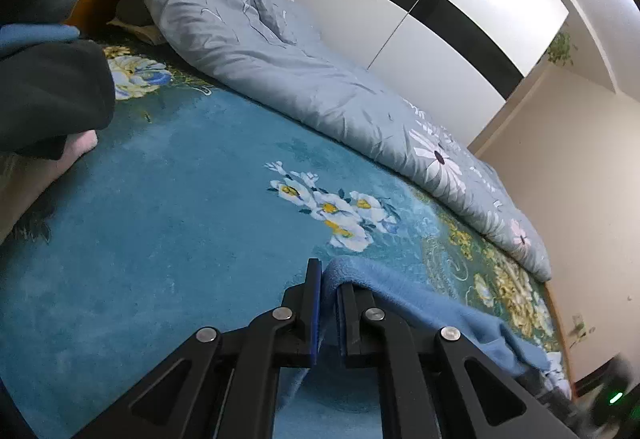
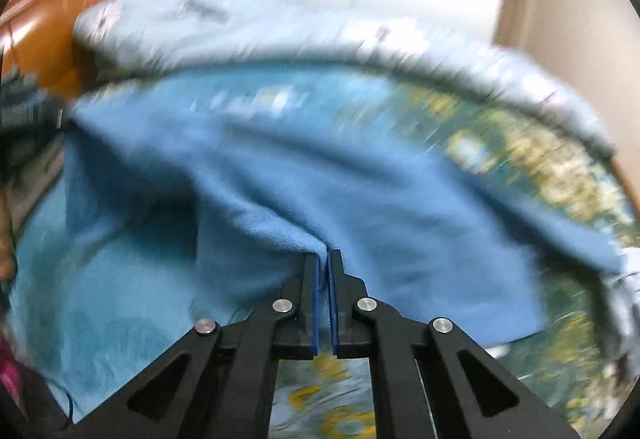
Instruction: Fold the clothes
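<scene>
Left gripper (image 1: 328, 279): jaws drawn close, an edge of the blue fleece garment (image 1: 432, 303) pinched between them; the cloth is draped over the right-hand finger and trails off to the right and downward.

Right gripper (image 2: 324, 259): jaws nearly shut, a ridge of the same fleece (image 2: 360, 199) nipped at the fingertips. From this grip the cloth is spread forward and to both sides, lifted clear of the bedspread; the view is smeared by motion.

Relation: the garment is hung between the two grippers, its span running from one grip to the other, both grips at its near edge. Neither can be judged nearer.

Support: teal floral bedspread (image 1: 180, 199) beneath. Rolled grey-blue daisy quilt (image 1: 280, 51) along the far side. Dark clothing pile (image 1: 48, 91) at left. White wardrobe (image 1: 440, 19) behind.
</scene>
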The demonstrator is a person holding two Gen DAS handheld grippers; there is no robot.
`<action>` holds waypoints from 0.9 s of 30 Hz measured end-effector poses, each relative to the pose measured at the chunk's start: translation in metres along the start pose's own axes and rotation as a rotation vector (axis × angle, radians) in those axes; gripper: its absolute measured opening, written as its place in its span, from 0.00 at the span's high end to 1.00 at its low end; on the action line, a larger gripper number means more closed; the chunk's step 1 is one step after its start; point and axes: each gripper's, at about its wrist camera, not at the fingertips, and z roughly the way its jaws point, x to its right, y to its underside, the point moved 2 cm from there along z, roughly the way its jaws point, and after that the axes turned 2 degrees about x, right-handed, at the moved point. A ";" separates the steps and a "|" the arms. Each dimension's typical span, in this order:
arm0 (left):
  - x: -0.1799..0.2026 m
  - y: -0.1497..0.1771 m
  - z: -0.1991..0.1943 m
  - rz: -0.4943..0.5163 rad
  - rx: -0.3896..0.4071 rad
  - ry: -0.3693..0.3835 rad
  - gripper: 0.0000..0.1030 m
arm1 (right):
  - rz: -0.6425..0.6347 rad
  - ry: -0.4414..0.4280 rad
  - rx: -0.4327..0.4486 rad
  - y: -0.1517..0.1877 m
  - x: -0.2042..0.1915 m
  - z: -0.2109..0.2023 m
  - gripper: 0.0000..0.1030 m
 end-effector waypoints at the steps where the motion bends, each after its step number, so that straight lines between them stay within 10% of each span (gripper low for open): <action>1: 0.003 0.000 0.000 0.002 -0.003 0.023 0.93 | 0.004 0.028 0.040 -0.010 0.006 -0.012 0.96; 11: 0.031 -0.005 -0.039 0.076 0.149 0.148 0.94 | -0.020 0.334 0.370 -0.104 0.034 -0.120 1.00; 16: 0.011 -0.013 -0.039 0.002 0.151 0.122 0.94 | 0.000 0.223 0.321 -0.117 0.026 -0.117 0.99; 24: -0.003 -0.015 -0.030 -0.044 0.107 0.124 0.94 | 0.136 -0.094 0.019 -0.031 -0.001 -0.036 0.98; 27: -0.004 -0.013 -0.029 -0.044 0.096 0.123 0.94 | 0.256 -0.159 -0.074 -0.002 -0.002 -0.002 0.68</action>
